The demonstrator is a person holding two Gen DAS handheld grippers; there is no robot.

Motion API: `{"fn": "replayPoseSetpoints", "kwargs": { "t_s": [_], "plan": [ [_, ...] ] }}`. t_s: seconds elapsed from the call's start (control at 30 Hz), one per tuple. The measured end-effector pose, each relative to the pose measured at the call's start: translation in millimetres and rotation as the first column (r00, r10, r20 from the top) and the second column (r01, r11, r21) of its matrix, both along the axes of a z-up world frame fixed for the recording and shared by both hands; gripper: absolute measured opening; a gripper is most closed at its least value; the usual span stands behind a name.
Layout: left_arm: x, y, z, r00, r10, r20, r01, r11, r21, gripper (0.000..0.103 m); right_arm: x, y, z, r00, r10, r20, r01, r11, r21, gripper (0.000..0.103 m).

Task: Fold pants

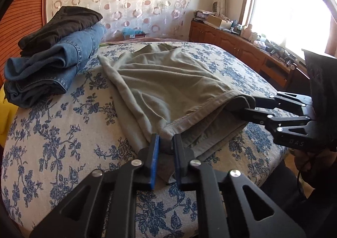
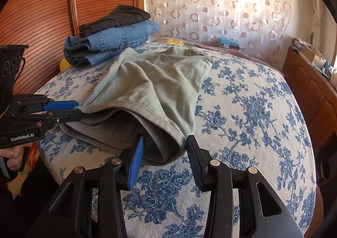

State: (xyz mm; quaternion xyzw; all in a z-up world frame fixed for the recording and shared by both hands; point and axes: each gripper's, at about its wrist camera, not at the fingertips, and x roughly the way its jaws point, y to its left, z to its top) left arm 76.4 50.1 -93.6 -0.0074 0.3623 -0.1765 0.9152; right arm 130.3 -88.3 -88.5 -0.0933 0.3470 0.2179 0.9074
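Note:
Grey-green pants lie on the bed, folded back so that the hem edge is lifted near the front; they also show in the right wrist view. My left gripper is shut on the pants' hem at its left corner; it shows from the side in the right wrist view. My right gripper stands open around the hem's right corner, with cloth between its jaws. In the left wrist view its fingers reach under the hem fold.
A stack of folded blue jeans and dark pants sits at the bed's far left. The bed has a blue floral cover. A wooden cabinet with clutter runs along the right, under the window.

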Motion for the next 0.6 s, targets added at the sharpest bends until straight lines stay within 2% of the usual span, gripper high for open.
{"fn": "replayPoseSetpoints", "kwargs": {
  "t_s": [0.33, 0.4, 0.5, 0.6],
  "plan": [
    [-10.1, 7.4, 23.6, 0.999, 0.002, 0.052, -0.001, 1.000, -0.024, 0.007, 7.0, -1.6, -3.8, 1.000, -0.026, 0.000, 0.026, 0.999, -0.047, 0.041],
    [-11.7, 8.9, 26.2, 0.999, 0.003, 0.055, -0.002, 1.000, -0.019, 0.007, 8.3, -7.5, -1.4, 0.999, -0.044, 0.007, 0.044, 0.998, -0.033, 0.022],
    [-14.8, 9.0, 26.3, 0.999, -0.008, 0.048, 0.010, 1.000, -0.027, 0.007, 7.0, -16.7, 2.0, 0.999, -0.048, 0.007, 0.048, 0.999, -0.001, 0.009],
    [-20.5, 5.8, 23.5, 0.999, -0.017, 0.040, 0.017, 1.000, -0.022, 0.007, 1.6, -19.0, 2.0, 0.998, -0.055, 0.002, 0.055, 0.998, 0.004, 0.009]
  ]
}}
